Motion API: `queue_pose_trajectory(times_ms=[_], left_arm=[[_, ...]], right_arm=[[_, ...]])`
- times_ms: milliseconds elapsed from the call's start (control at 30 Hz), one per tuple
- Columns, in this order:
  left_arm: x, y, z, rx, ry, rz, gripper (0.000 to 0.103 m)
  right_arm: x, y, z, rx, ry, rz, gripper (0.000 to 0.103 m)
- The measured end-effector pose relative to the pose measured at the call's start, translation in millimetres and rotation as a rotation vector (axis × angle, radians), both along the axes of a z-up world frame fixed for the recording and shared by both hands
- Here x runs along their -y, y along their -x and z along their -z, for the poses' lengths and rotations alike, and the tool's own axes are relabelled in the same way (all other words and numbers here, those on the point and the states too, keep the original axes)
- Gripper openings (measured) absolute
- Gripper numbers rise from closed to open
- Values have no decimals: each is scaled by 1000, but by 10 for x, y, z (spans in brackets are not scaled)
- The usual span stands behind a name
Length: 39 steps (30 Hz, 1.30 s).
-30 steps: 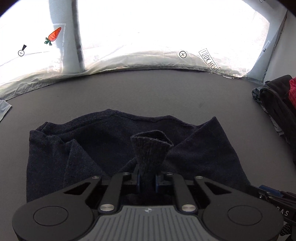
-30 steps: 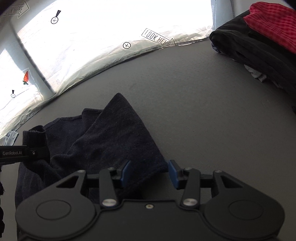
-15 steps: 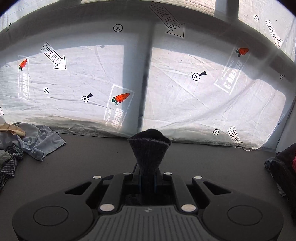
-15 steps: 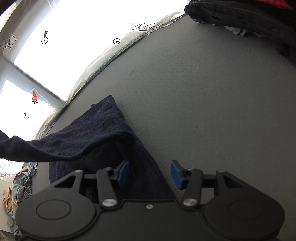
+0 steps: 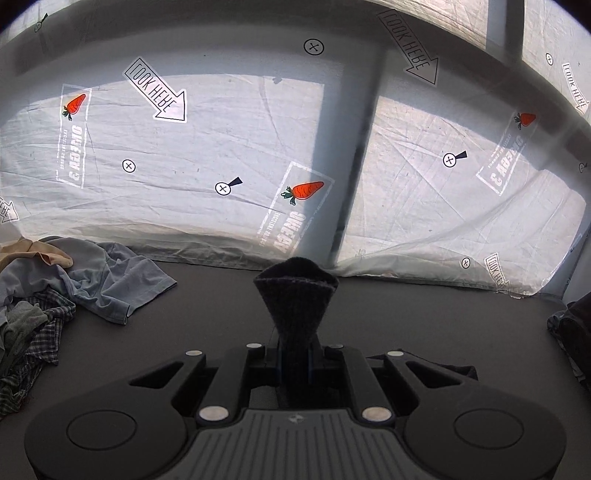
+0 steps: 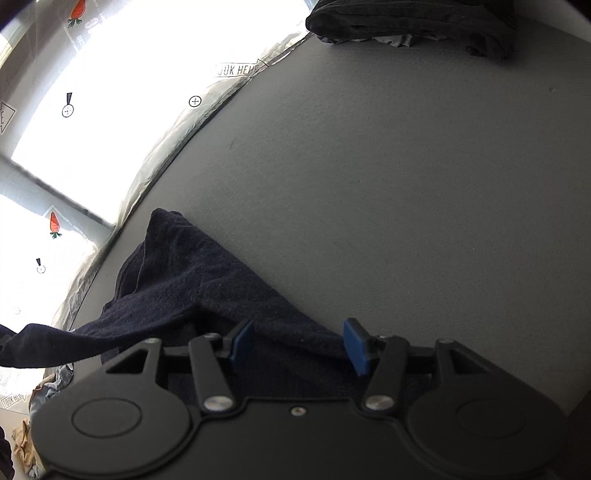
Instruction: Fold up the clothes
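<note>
Mid-fold: left gripper [image 5: 295, 363] jaws pinch a bunched edge of the dark navy knit sweater [image 6: 192, 288], lifted clear of the grey mat [image 6: 406, 184]; right gripper [image 6: 299, 345] jaws spread over its corner, likely next to pinch it.

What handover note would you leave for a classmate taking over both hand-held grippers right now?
Left hand-held gripper: shut on a cuff of the navy sweater, lifted off the table.
Right hand-held gripper: open, low over the sweater's near edge, holding nothing.
Sweater: partly on the table, one part stretched up towards the left.
Unfolded pile at the table's left; dark stack at the far right.
Done: one part picked up. Left: grip with the right, finish the fold, probably move it to the stack.
</note>
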<state>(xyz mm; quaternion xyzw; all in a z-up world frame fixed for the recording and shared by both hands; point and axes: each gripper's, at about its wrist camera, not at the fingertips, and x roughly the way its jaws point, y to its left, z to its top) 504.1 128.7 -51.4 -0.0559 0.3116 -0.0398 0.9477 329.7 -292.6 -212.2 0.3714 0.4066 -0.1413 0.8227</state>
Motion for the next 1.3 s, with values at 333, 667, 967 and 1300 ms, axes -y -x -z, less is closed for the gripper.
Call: queue_pose_trajectory(times_ms=[333,667,967,1300], left_arm=[[-190,-124,105,-19,1,55,12],[-905,-304,202,-35,53,-84,12],[-1345,-479,754,-180,-7,-225,13],[-1437,-187,1636,-407,-106,-322,33]], right_arm=[[-122,266,76,2,-42,147,56],[-391,175,-16,-21,2,93,56],[-559,111,-125,-11,-37,29,58],[-454,222,-231,32,-63,24,59]])
